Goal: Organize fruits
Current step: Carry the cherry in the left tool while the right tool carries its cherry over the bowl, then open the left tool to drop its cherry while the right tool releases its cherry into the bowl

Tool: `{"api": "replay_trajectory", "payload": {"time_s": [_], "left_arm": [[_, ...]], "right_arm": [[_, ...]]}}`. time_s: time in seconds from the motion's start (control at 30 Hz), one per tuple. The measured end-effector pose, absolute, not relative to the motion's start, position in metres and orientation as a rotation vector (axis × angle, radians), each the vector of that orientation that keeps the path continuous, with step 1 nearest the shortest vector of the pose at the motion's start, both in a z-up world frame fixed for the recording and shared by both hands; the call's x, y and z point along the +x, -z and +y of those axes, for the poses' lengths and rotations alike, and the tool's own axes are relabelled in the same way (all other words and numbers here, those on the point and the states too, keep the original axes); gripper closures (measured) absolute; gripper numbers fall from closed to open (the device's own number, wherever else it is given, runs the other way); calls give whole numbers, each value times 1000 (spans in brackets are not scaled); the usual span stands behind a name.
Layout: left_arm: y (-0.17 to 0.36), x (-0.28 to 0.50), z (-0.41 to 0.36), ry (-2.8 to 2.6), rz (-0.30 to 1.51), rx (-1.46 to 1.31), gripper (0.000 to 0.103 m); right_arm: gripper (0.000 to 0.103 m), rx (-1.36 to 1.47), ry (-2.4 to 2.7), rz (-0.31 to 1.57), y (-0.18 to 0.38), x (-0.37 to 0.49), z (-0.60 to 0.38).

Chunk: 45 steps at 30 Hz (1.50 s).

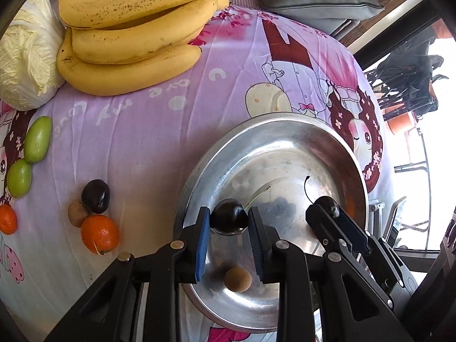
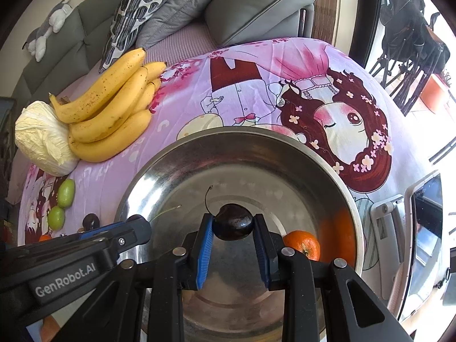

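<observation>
In the left wrist view, the jaws of the left gripper (image 1: 228, 220) clamp a dark cherry (image 1: 229, 218) over the steel bowl (image 1: 285, 131); beside them the right gripper (image 1: 325, 209) pinches a second cherry (image 1: 327, 203), its stem curling up. A small brown round fruit (image 1: 237, 279) lies in the bowl. The bowl sits on a pink cartoon-print cloth (image 1: 159, 131) lettered "Love". Bananas (image 1: 128, 42), a pale cabbage (image 1: 25, 57), two green fruits (image 1: 37, 139), a dark fruit (image 1: 95, 195) and a mandarin (image 1: 99, 233) lie on the cloth to the left.

In the right wrist view, the right gripper's jaws grip their cherry above the bowl's middle. Only here show an orange (image 2: 302, 244) inside the bowl, grey sofa cushions (image 2: 256, 8), a plush toy (image 2: 48, 25), and "GenRobot.AI" on the left gripper's body.
</observation>
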<state>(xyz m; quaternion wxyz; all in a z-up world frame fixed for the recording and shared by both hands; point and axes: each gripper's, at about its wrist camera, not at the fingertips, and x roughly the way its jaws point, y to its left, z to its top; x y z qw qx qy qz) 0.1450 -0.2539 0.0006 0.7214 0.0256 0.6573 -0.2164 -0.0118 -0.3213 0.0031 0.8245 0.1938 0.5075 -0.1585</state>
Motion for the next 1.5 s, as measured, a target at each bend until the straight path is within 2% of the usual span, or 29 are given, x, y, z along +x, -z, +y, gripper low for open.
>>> {"api": "replay_trajectory", "payload": {"time_s": [0.37, 0.53, 0.87, 1.0, 1.13, 1.2, 1.37, 1.5], "left_arm": [[10, 147, -257, 469, 1476, 56, 75], [9, 148, -257, 464, 1477, 56, 72], [-6, 144, -249, 480, 1448, 36, 56], [-14, 142, -245, 473, 1423, 40, 50], [-21, 142, -235, 455, 1396, 30, 48], [-24, 142, -227, 435, 1384, 33, 42], [-21, 144, -206, 381, 1383, 28, 41], [-13, 142, -190, 327, 1385, 34, 36]], "right_arm": [[73, 411, 347, 1128, 9, -10, -321], [73, 411, 351, 1132, 10, -10, -320], [70, 417, 362, 1127, 8, -11, -323], [61, 421, 362, 1119, 6, -12, -324], [60, 423, 361, 1105, 2, -13, -324], [60, 421, 360, 1100, 0, -14, -324], [59, 410, 350, 1098, -3, -15, -319], [58, 399, 337, 1105, -3, -14, -312]]}}
